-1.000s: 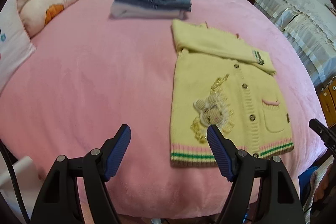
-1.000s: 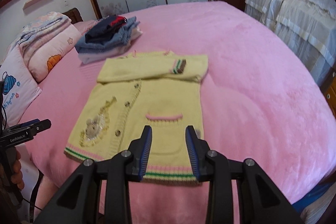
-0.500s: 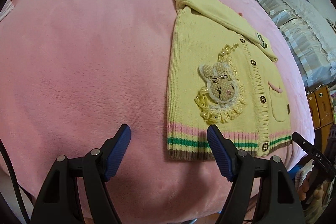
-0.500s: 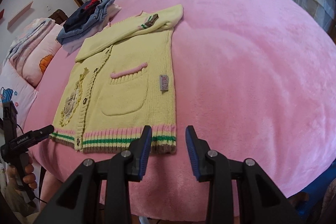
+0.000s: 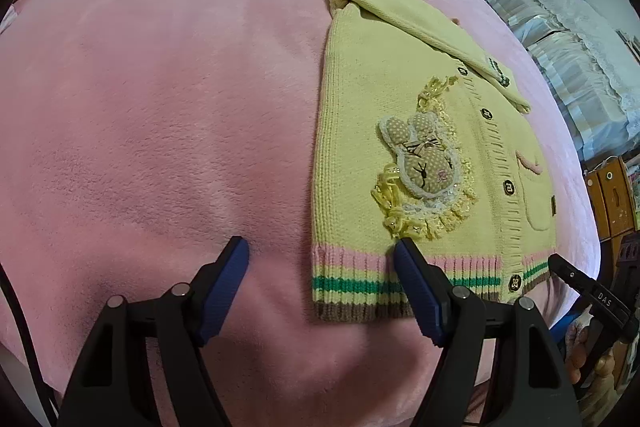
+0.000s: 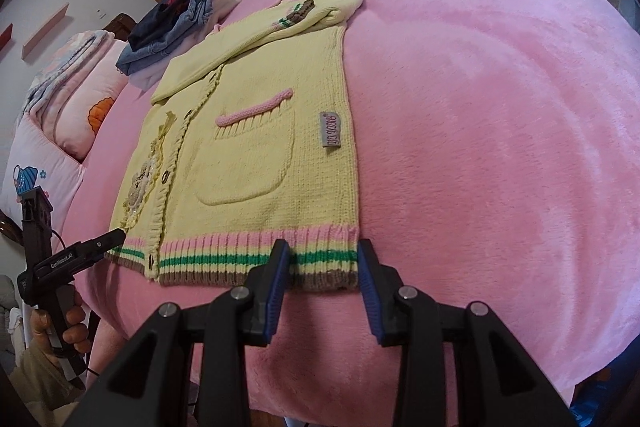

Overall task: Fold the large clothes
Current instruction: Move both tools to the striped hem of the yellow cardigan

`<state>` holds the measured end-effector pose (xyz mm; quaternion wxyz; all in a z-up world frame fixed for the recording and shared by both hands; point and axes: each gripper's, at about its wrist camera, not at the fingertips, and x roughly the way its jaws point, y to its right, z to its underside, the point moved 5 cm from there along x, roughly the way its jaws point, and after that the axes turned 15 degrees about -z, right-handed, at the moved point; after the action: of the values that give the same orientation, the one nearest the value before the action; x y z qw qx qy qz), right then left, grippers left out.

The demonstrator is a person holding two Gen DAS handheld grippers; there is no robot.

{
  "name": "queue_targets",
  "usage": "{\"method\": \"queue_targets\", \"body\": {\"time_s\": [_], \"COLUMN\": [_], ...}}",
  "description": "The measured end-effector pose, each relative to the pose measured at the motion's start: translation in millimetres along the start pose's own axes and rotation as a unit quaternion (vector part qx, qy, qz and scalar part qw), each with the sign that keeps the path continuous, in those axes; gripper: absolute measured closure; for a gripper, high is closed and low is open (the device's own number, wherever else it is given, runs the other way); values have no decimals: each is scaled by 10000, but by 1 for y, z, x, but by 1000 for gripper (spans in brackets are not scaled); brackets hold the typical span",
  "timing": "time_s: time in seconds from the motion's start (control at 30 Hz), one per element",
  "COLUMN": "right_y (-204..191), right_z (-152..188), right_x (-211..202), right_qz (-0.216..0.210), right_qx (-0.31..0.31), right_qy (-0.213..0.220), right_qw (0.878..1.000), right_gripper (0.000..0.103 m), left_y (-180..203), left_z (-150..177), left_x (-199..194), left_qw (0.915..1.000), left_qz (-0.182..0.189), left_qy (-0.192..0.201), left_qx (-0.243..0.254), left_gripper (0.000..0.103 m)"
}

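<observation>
2 tools are parked at the near hem of the yellow cardigan (image 5: 408, 131), which lies flat on the pink bed (image 5: 160, 107) with sleeves folded across the top. Left tool (image 5: 320, 263) is spread wide and closing slightly around the left hem corner, right tool (image 6: 323, 259) narrower and opening around the right corner, neither gripping yet. Looks like they're set to lift the hem for the fold.

I'm seeing the cardigan (image 6: 256, 147) lying flat on the bed (image 6: 480, 107), its hem just ahead of my jaws, the folded pile (image 6: 176, 19) sitting beyond it, pillows (image 6: 72, 99) lying left.
</observation>
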<state>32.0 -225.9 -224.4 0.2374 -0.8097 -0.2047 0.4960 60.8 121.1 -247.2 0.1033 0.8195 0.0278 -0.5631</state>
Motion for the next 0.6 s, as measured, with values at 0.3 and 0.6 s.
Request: {"method": "queue_targets", "body": {"time_s": [0.3, 0.6], "right_y": [-3, -4], "right_z": [1, 4], "right_x": [-1, 7], "right_qz": [-329, -146], "right_qx": [5, -101], "right_qy": [47, -56], "right_qw": [9994, 9998], "right_gripper": [70, 70], "left_y": [-3, 1], "left_z": [1, 4], "left_x": [-5, 1], "left_qw": [9986, 9992], "left_qz": [471, 366], "left_qy": [-49, -149], "left_qx": [-238, -24], "left_gripper": [48, 48]}}
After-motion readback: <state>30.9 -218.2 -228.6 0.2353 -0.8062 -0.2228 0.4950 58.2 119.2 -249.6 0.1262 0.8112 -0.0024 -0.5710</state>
